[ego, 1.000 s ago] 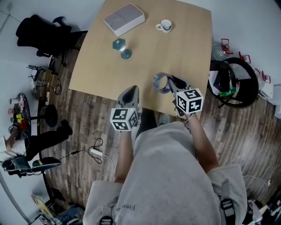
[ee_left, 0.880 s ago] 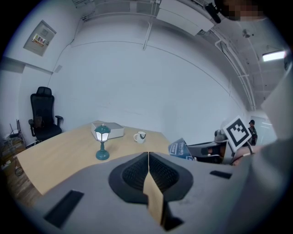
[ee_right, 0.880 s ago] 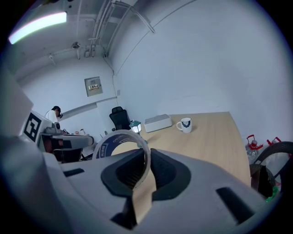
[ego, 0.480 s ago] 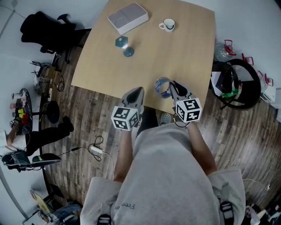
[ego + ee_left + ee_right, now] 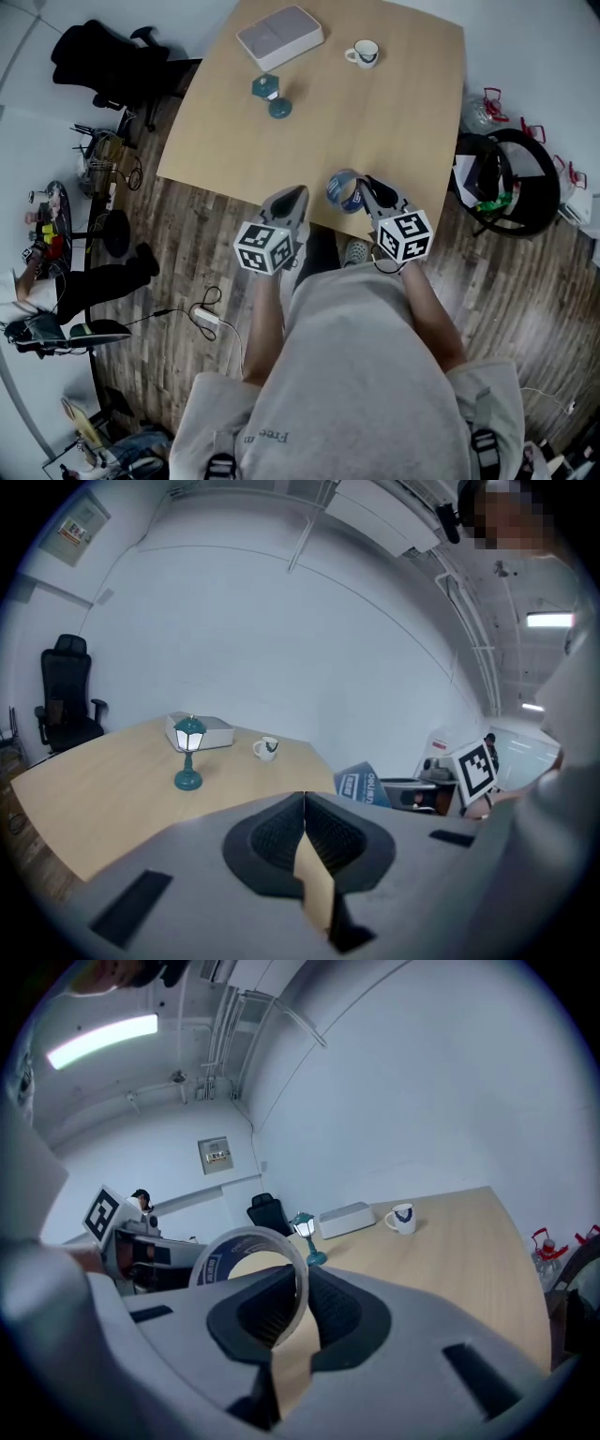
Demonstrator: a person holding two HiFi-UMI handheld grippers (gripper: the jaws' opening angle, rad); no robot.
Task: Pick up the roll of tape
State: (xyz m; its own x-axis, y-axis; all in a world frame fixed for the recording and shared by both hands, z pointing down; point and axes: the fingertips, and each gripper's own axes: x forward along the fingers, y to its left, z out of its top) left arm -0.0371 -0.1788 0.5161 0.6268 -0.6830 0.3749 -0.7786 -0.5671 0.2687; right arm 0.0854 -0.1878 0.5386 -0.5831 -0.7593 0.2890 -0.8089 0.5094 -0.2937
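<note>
The roll of tape [image 5: 343, 189], a clear ring with blue print, hangs above the near edge of the wooden table [image 5: 375, 122]. My right gripper [image 5: 364, 191] is shut on its rim. In the right gripper view the tape roll [image 5: 246, 1258] stands upright, its wall pinched between the two dark pads. My left gripper [image 5: 294, 199] hovers over the table's near edge, left of the tape, shut and empty. In the left gripper view the left gripper [image 5: 305, 829] has its pads pressed together, and the tape roll [image 5: 361, 785] shows to the right.
On the far part of the table stand a small teal lantern [image 5: 266, 90], a grey flat box [image 5: 279, 36] and a white mug [image 5: 363, 54]. A black office chair [image 5: 103, 61] is at the left, a black bin [image 5: 511, 178] at the right, cables on the wood floor.
Both grippers have drifted slightly back toward the person, the right one carrying the tape with it. Neither jaw has opened or shut.
</note>
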